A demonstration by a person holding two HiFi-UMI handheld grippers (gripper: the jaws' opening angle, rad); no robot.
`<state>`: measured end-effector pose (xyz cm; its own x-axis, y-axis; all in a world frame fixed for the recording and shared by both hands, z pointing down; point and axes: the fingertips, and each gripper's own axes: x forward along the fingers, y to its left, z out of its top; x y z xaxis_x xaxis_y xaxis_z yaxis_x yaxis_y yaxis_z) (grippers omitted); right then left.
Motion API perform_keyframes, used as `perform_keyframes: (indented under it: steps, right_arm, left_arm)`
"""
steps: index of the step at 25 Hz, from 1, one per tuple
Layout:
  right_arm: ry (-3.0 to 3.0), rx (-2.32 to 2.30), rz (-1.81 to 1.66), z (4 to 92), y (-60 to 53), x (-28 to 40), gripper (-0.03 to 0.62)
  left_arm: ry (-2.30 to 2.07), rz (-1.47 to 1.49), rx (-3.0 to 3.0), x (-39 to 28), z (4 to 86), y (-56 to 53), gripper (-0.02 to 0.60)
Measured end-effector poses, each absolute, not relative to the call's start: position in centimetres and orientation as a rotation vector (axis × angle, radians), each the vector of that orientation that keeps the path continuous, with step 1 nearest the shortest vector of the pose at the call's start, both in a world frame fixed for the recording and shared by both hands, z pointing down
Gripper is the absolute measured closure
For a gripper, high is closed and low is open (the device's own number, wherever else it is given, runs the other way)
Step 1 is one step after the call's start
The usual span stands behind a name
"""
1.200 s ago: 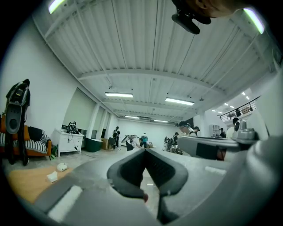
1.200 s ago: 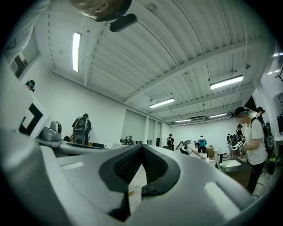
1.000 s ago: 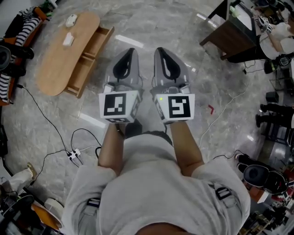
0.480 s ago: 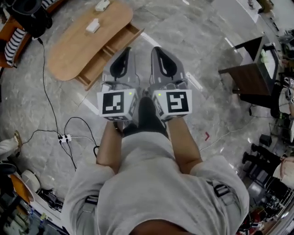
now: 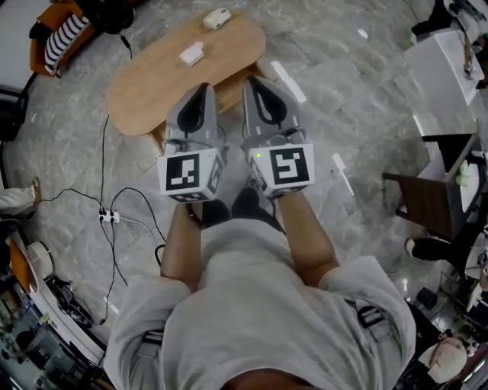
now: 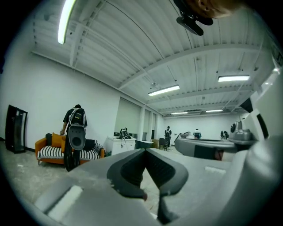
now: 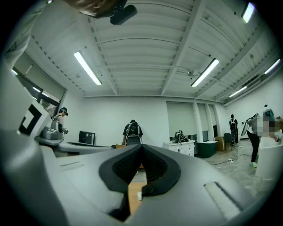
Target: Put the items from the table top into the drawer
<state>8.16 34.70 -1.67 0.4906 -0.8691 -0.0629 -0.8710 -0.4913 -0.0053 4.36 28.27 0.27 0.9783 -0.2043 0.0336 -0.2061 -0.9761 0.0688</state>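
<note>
An oval wooden table (image 5: 152, 84) lies at the top of the head view. On it are a white block (image 5: 191, 54) and a small white device (image 5: 217, 18). Its open drawer (image 5: 229, 88) is mostly hidden behind my grippers. The left gripper (image 5: 204, 89) and right gripper (image 5: 252, 81) are held level, side by side, over the table's near edge; both are shut and empty. In the left gripper view the left gripper (image 6: 145, 151) has its tips together. Below the right gripper (image 7: 142, 146) in its own view, a strip of table (image 7: 132, 204) shows.
An orange sofa with a striped cushion (image 5: 65, 34) stands at top left. A cable and power strip (image 5: 109, 217) lie on the marble floor at left. A dark desk (image 5: 427, 202) and a white table (image 5: 446, 68) stand at right. People stand far off (image 7: 131, 131).
The wooden table has slid from the upper left toward the top centre of the head view as the person turned to face it. Both grippers stayed shut, side by side.
</note>
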Motion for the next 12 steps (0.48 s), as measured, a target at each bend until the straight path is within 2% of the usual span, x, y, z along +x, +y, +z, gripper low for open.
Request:
perform_keyframes:
  steps: [12]
  right_arm:
    - [1.723,-2.665,-0.080,3.2,24.0,16.1,0.588]
  left_arm:
    - [-0.422,0.148,2.941,11.9,5.5,17.6,0.561]
